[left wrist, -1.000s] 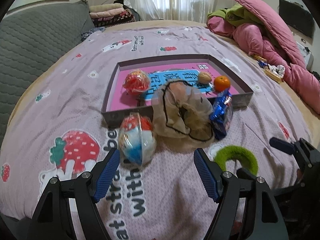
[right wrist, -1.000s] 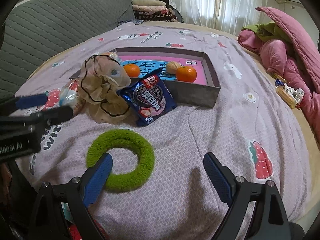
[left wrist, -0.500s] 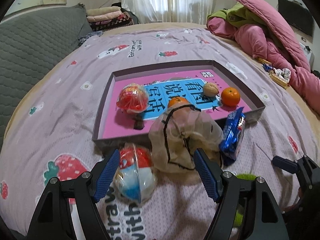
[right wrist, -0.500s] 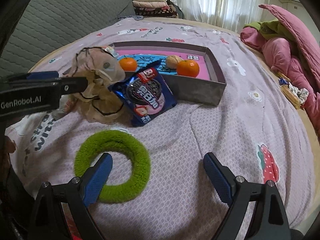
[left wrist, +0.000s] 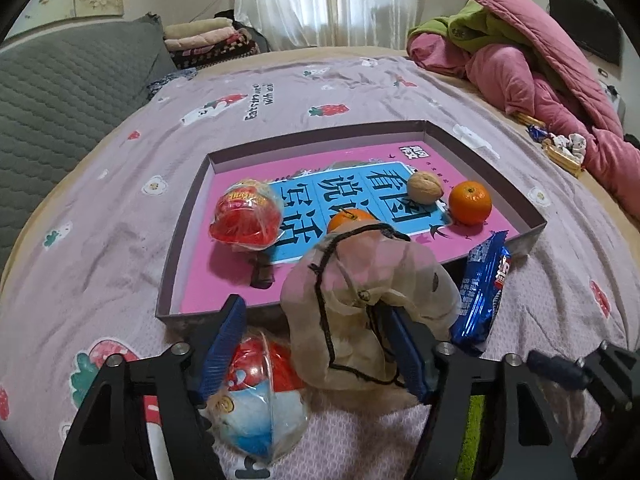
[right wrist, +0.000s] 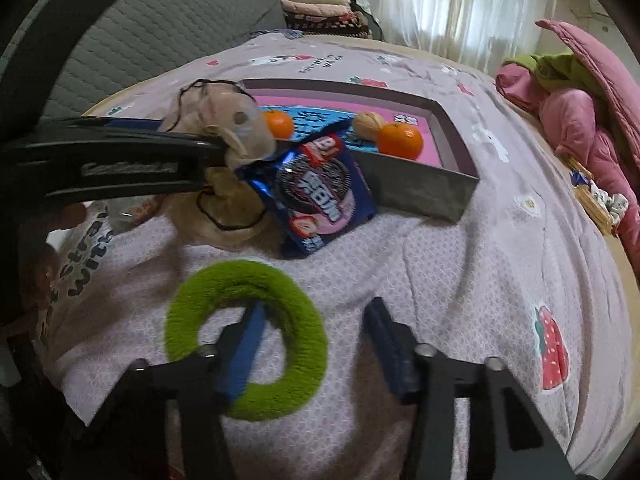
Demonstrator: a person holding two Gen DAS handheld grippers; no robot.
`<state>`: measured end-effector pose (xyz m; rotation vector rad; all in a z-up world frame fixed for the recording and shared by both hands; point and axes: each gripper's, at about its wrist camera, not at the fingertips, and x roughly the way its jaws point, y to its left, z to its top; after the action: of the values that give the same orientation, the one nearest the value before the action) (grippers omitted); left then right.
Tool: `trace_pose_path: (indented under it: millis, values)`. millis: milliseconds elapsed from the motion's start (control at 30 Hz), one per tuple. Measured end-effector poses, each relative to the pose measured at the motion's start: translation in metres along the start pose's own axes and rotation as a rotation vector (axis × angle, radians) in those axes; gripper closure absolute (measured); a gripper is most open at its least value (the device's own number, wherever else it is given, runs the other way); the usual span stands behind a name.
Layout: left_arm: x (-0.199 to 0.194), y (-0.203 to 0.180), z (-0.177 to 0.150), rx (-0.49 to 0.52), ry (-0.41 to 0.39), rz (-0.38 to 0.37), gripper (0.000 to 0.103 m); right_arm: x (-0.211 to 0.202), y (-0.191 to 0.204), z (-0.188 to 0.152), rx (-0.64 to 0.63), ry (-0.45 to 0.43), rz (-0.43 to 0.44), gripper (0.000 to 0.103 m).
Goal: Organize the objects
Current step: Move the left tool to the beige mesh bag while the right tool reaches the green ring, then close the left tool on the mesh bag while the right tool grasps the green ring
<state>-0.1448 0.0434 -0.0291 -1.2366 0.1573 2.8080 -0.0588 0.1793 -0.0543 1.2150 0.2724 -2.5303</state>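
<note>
On a lilac strawberry-print bedspread [left wrist: 120, 208], the left gripper [left wrist: 316, 344], jaws just narrowing, brackets a crumpled beige mesh pouch [left wrist: 360, 304] without a visible pinch, beside the shallow pink-lined box [left wrist: 188, 216]. At right, the right gripper [right wrist: 316, 344], closing, straddles the fuzzy green ring's [right wrist: 248, 340] rim; contact unclear.

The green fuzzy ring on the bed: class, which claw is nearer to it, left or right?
Right. The right claw straddles the green ring, one finger inside its hole. The left claw is at the beige mesh bag, beside the ring.
</note>
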Motion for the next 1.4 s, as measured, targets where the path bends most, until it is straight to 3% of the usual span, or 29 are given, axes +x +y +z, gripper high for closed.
trace_pose_path:
  millis: [133,200,333,1000,1400]
  values:
    - [-0.001,0.004,0.003,-0.011,-0.019,-0.016,0.052,-0.001,0.003,-0.001,-0.011,-0.015,0.015,0.075]
    - [-0.002,0.008,0.004,-0.032,-0.027,-0.035,0.070,-0.001,0.002,0.000,-0.007,-0.020,0.022,0.079]
    - [-0.005,0.017,0.003,-0.073,-0.025,-0.079,0.083,-0.003,-0.002,0.000,0.014,-0.030,0.032,0.085]
    - [-0.061,0.036,0.000,-0.128,-0.110,-0.071,0.084,-0.044,-0.008,0.017,0.057,-0.184,0.050,0.088]
    - [-0.108,0.038,0.009,-0.128,-0.182,-0.050,0.084,-0.094,-0.006,0.049,0.038,-0.340,0.039,0.088]
